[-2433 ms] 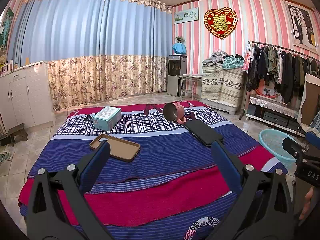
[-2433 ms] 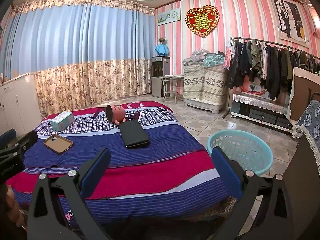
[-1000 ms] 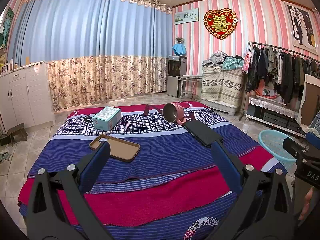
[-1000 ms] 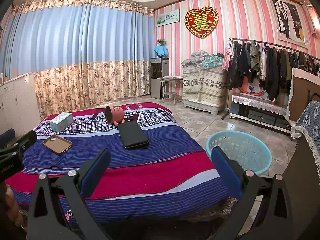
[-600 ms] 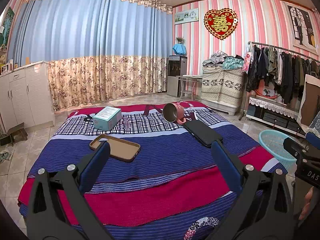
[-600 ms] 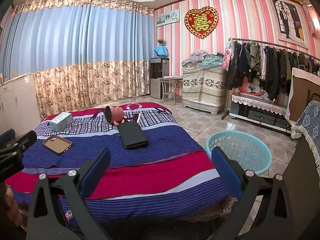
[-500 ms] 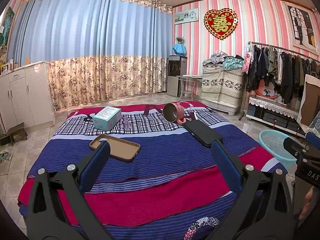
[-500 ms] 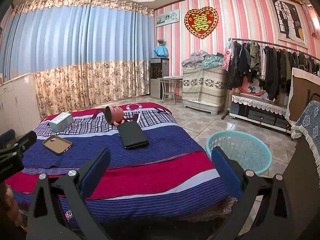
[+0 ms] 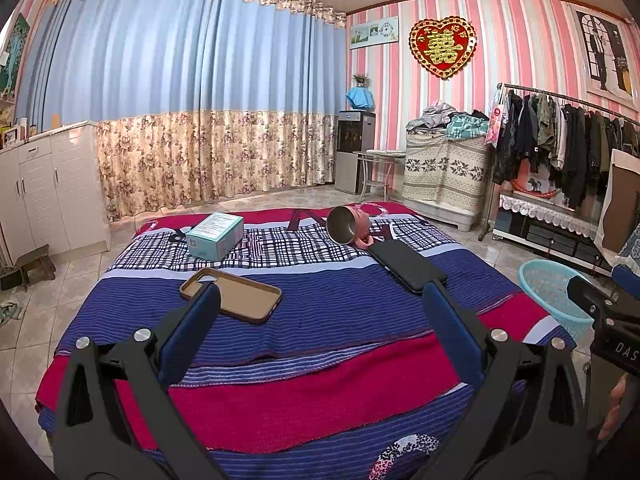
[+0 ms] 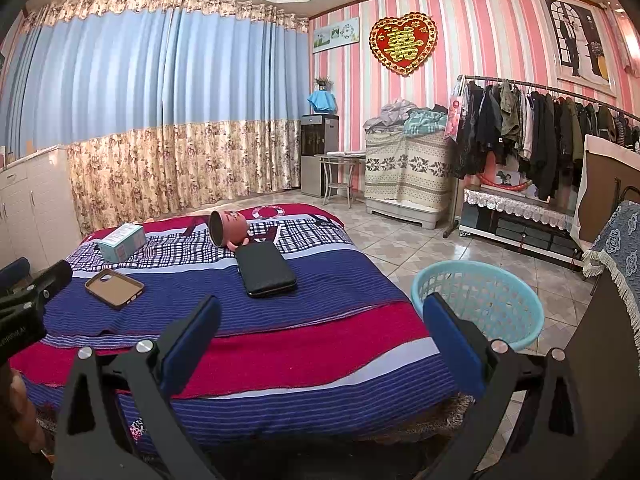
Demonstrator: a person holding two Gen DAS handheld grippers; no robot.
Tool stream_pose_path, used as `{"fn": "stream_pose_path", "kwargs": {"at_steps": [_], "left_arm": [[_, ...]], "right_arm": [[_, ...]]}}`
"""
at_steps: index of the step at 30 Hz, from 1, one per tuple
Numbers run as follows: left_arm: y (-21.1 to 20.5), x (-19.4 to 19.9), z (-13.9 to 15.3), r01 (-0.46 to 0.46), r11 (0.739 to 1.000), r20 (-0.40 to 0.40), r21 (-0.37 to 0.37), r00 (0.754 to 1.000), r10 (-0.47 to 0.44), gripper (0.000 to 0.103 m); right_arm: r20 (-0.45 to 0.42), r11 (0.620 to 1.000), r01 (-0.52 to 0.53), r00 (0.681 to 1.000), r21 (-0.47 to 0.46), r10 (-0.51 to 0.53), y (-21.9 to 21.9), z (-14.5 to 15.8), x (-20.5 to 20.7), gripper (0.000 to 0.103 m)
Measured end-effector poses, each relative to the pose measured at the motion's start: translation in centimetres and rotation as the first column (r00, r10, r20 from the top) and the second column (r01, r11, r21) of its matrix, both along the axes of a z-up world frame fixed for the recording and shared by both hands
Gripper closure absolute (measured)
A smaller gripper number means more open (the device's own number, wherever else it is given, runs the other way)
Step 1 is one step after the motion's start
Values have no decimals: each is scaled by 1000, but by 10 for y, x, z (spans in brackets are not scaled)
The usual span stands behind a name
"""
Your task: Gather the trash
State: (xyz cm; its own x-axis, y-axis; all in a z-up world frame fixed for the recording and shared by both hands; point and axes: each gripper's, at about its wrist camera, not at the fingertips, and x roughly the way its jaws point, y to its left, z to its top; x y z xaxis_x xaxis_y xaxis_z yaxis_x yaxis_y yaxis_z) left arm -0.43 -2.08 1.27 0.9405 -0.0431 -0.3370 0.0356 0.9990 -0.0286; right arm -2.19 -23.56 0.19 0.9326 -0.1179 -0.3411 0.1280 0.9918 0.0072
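- Nothing on the bed (image 9: 320, 392) has moved since the earlier frames; the right view has only shifted a little.
- We hold the left gripper (image 9: 320, 308) and the right gripper (image 10: 320, 316) over the near edge, both spread wide with nothing between the jaws, we judge to be ready for any item.
- On the blanket lie a teal box (image 9: 215, 236) far left, a brown phone case (image 9: 231, 294) nearer, a pink cup (image 9: 347, 230) on its side, and a black wallet (image 9: 406, 265) touching it.
- The blue basket (image 10: 478, 300) stands on the floor just right of the bed, probably to receive the trash; through its mesh we see nothing inside.
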Motion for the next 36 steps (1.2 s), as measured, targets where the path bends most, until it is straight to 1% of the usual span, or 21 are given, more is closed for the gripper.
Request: {"fn": "stream_pose_path", "kwargs": {"at_steps": [18,26,36], "left_arm": [[1,0,0,-1,1000,0,0,1000,1,5],[7,4,-4,-6,1000,-11,5,1000,6,5],[8,4,-5,-4,1000,-14,5,1000,4,5]], "right_arm": [[-4,1000,0,1000,-4,0,0,-3,0,5],[-18,1000,3,1000,-7,-3,0,-15,6,5],[-14,1000,4,1000,-7,-5,0,-19,8,5]]}}
